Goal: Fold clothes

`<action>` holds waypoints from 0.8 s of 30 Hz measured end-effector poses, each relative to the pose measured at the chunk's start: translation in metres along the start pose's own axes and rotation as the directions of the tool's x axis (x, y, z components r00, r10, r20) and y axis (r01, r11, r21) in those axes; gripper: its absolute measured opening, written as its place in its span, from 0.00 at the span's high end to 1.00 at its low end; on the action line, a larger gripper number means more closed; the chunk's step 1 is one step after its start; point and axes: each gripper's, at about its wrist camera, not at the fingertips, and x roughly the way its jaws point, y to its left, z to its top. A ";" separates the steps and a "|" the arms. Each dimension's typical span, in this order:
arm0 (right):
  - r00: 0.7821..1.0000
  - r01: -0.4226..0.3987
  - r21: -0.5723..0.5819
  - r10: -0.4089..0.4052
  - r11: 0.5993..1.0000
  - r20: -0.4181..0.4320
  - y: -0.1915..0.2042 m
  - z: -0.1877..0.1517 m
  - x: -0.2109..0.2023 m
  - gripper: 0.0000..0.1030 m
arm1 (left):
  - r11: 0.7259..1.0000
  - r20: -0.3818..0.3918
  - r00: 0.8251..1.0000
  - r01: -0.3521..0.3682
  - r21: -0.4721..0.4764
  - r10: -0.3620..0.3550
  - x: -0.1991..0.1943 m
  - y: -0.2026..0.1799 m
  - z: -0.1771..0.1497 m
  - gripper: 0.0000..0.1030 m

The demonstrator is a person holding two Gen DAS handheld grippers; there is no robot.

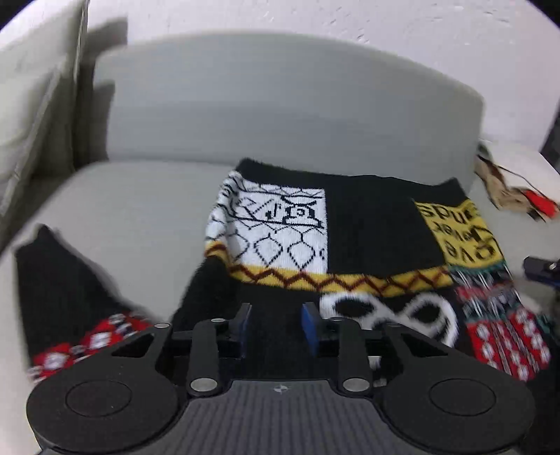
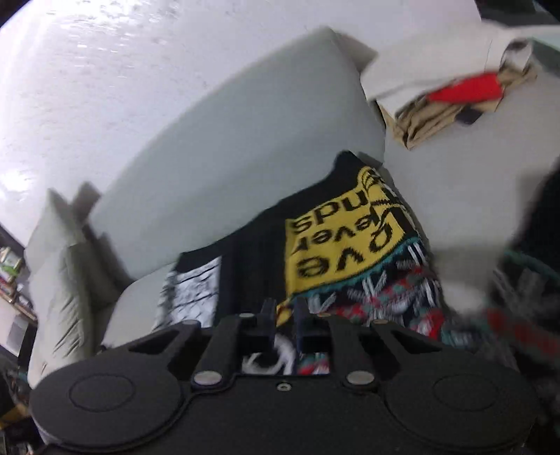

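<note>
A pale grey sofa (image 1: 147,217) fills the room ahead, its back cushion (image 1: 280,105) rising at twelve o'clock against a white wall (image 1: 315,17). Spread across the seat lies a black patchwork sweater (image 1: 367,224), with a white panel at eleven o'clock and a yellow lettered patch at two; one sleeve (image 1: 63,297) trails off towards nine. A small heap of folded clothes (image 2: 448,105) sits on the sofa arm at two o'clock. The left tongs (image 1: 276,325) hang over the sweater, narrowly parted, nothing between them. The right tongs (image 2: 283,315) stand at a slim gap, with nothing visibly clamped.
</note>
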 end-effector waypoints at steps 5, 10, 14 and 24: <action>0.980 -0.139 0.053 0.145 0.989 -0.140 -0.011 0.016 0.089 0.87 | 0.981 -0.010 0.982 0.190 -0.028 -0.190 0.065 -0.016 0.019 0.74; 0.976 -0.078 0.046 0.085 0.996 -0.201 -0.032 0.005 0.141 1.00 | 0.997 -0.048 0.996 0.075 0.020 -0.073 0.116 -0.026 0.004 0.68; 0.997 -0.009 0.095 0.016 0.995 -0.072 -0.064 -0.003 0.106 1.00 | 0.999 -0.005 1.000 0.013 -0.043 -0.013 0.103 0.005 -0.007 0.85; 0.920 0.391 -0.064 -0.392 0.918 -0.010 -0.053 -0.002 0.063 1.00 | 0.976 0.030 0.975 -0.218 0.010 0.218 0.072 0.036 -0.002 0.88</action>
